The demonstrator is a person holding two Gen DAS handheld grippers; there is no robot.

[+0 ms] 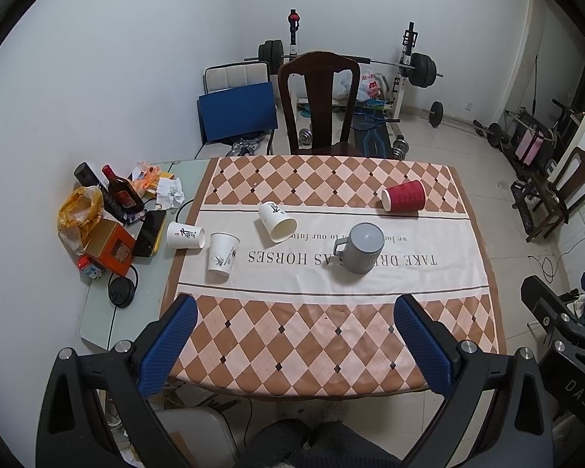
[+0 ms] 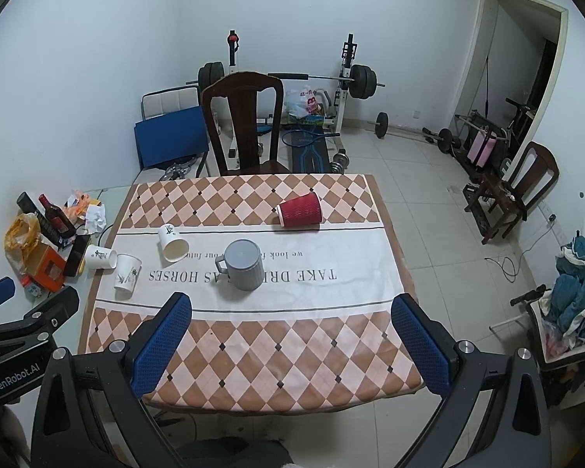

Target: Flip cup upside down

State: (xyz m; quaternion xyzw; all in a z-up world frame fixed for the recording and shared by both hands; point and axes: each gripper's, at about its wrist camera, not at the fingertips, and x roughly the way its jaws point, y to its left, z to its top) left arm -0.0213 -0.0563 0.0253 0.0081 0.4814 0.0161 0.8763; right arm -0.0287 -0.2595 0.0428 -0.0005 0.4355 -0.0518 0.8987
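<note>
Both grippers hang above the near edge of the table, and neither holds anything: the left gripper [image 1: 294,345] has its blue-padded fingers [image 1: 167,347] spread wide, and the right gripper [image 2: 292,345] is spread just as wide, nothing but checked tablecloth [image 2: 277,351] between its pads [image 2: 419,345]. Out ahead of the left gripper, a little right of its centre line and well apart from the fingertips, stands the grey mug [image 1: 359,247], mouth down on the white band of the cloth with its flat base up and its handle pointing left. From the right wrist view the same grey mug [image 2: 243,265] sits ahead and to the left of centre, nearer the left finger's line. Further out, a red ribbed paper cup [image 1: 403,195] lies on its side near the far right of the table. Left of the mug, a white paper cup [image 1: 277,221] lies tipped with its open mouth toward the camera; another white cup [image 1: 223,252] stands mouth down near the cloth's left edge, and a third [image 1: 185,235] lies on its side just beside it. Beyond those, a dark bottle [image 1: 121,193] and an orange box [image 1: 111,247] crowd the table's left end, and a wooden chair [image 1: 319,101] stands at the far side.
</note>
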